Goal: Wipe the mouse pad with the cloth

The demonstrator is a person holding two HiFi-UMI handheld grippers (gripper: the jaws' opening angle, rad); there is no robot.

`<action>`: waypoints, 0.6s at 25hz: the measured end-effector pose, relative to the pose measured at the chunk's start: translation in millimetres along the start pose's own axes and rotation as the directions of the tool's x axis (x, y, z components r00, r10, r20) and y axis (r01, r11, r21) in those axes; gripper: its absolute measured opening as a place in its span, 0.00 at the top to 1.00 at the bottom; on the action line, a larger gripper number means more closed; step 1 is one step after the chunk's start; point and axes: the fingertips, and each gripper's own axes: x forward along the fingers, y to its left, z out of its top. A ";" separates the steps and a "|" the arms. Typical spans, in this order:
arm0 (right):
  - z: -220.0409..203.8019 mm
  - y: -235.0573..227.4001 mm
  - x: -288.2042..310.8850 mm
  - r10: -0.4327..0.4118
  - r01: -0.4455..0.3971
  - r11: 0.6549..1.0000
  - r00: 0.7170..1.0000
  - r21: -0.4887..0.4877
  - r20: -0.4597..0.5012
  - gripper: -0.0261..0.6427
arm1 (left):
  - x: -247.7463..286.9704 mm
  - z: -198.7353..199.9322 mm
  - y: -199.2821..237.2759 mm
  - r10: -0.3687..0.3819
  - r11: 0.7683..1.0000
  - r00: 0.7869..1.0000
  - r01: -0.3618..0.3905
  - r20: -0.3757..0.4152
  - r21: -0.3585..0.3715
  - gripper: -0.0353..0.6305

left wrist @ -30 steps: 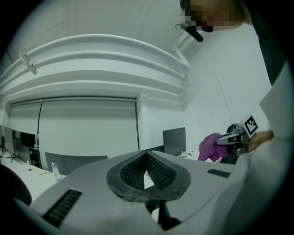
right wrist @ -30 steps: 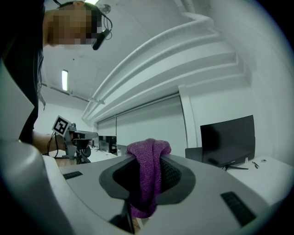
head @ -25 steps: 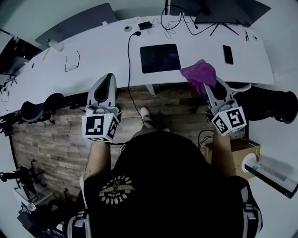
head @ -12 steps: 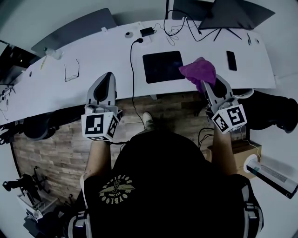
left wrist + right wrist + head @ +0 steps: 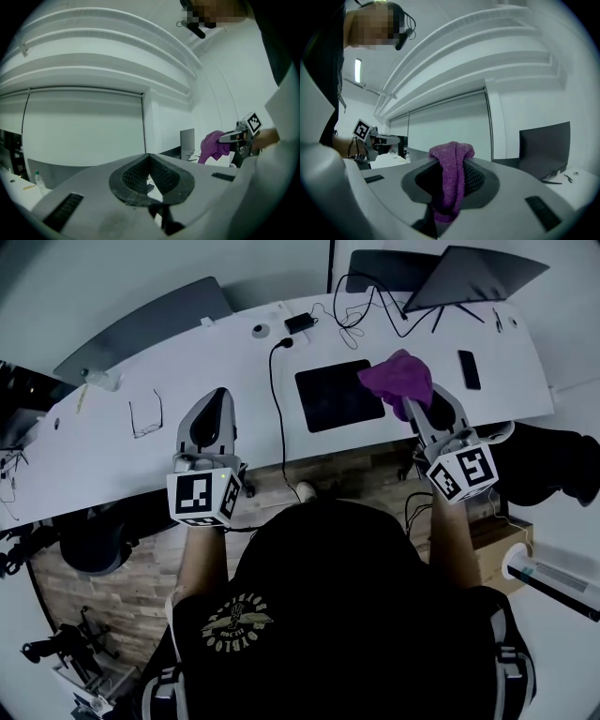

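The black mouse pad (image 5: 336,396) lies flat on the white desk (image 5: 187,381), near its front edge. A purple cloth (image 5: 398,378) hangs bunched above the pad's right edge, pinched in my right gripper (image 5: 412,406). In the right gripper view the cloth (image 5: 451,180) fills the gap between the jaws, and the right gripper (image 5: 450,161) is shut on it. My left gripper (image 5: 217,397) hovers over the desk's front edge, left of the pad. In its own view the left gripper (image 5: 149,158) is shut with nothing in it, and the cloth (image 5: 213,145) shows off to the right.
A black cable (image 5: 277,399) runs across the desk just left of the pad. Glasses (image 5: 145,414) lie further left. A phone (image 5: 470,369) lies right of the pad, with a screen (image 5: 469,273) and tangled wires (image 5: 352,315) behind. A dark chair (image 5: 558,460) stands at the right.
The desk has come closer in the head view. My right gripper has carried the cloth forward from the desk's front edge to above the pad's right edge. The left gripper stays shut.
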 end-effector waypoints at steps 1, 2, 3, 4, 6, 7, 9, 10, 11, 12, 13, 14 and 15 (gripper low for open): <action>2.0 4.0 7.0 -0.001 0.001 1.000 1.000 -0.004 0.002 0.83 | 3.3 -0.8 7.0 -0.004 1.000 1.000 0.004 0.002 0.004 0.94; 3.6 8.6 13.9 0.000 0.000 1.000 1.000 -0.009 0.002 0.83 | 6.6 -1.6 13.8 -0.007 1.000 1.000 0.007 0.004 0.006 0.94; 4.5 13.1 20.6 0.000 0.000 1.000 1.000 -0.014 0.001 0.83 | 10.3 -2.6 20.2 -0.011 1.000 1.000 0.011 0.007 0.007 0.94; 4.4 17.3 27.2 0.002 -0.002 1.000 1.000 -0.016 -0.002 0.83 | 14.4 -3.9 25.8 -0.015 1.000 1.000 0.015 0.009 0.006 0.94; 1.6 24.6 39.4 0.009 -0.009 1.000 1.000 -0.017 -0.015 0.83 | 22.2 -7.8 33.9 -0.023 1.000 1.000 0.023 0.008 -0.002 0.94; -0.5 27.6 45.0 0.014 -0.015 1.000 1.000 -0.017 -0.023 0.83 | 25.0 -10.2 36.1 -0.027 1.000 1.000 0.027 0.006 -0.009 0.94; -4.0 32.5 56.4 0.026 -0.027 0.999 0.999 -0.019 -0.037 0.83 | 29.0 -16.2 38.4 -0.037 0.999 0.999 0.037 0.000 -0.023 0.94; -5.4 34.9 62.5 0.032 -0.033 0.999 0.999 -0.021 -0.043 0.83 | 30.6 -20.0 39.4 -0.042 0.999 0.999 0.042 -0.007 -0.027 0.94; -7.1 37.3 68.8 0.039 -0.040 0.999 0.998 -0.022 -0.049 0.83 | 31.8 -24.1 40.7 -0.044 0.999 0.999 0.044 -0.014 -0.030 0.94; -9.4 39.8 75.2 0.047 -0.049 0.999 0.997 -0.023 -0.055 0.83 | 32.5 -28.3 42.5 -0.043 0.999 0.999 0.043 -0.022 -0.033 0.94; -12.6 42.4 81.7 0.057 -0.058 0.998 0.996 -0.024 -0.063 0.83 | 32.7 -32.2 44.8 -0.040 0.999 0.999 0.039 -0.027 -0.037 0.94; -16.7 45.0 88.0 0.068 -0.070 0.997 0.995 -0.025 -0.071 0.83 | 32.5 -36.0 47.4 -0.036 0.998 0.999 0.035 -0.031 -0.043 0.94; -21.6 47.4 94.0 0.080 -0.082 0.996 0.994 -0.023 -0.076 0.83 | 32.1 -40.0 50.1 -0.031 0.998 0.999 0.029 -0.035 -0.048 0.94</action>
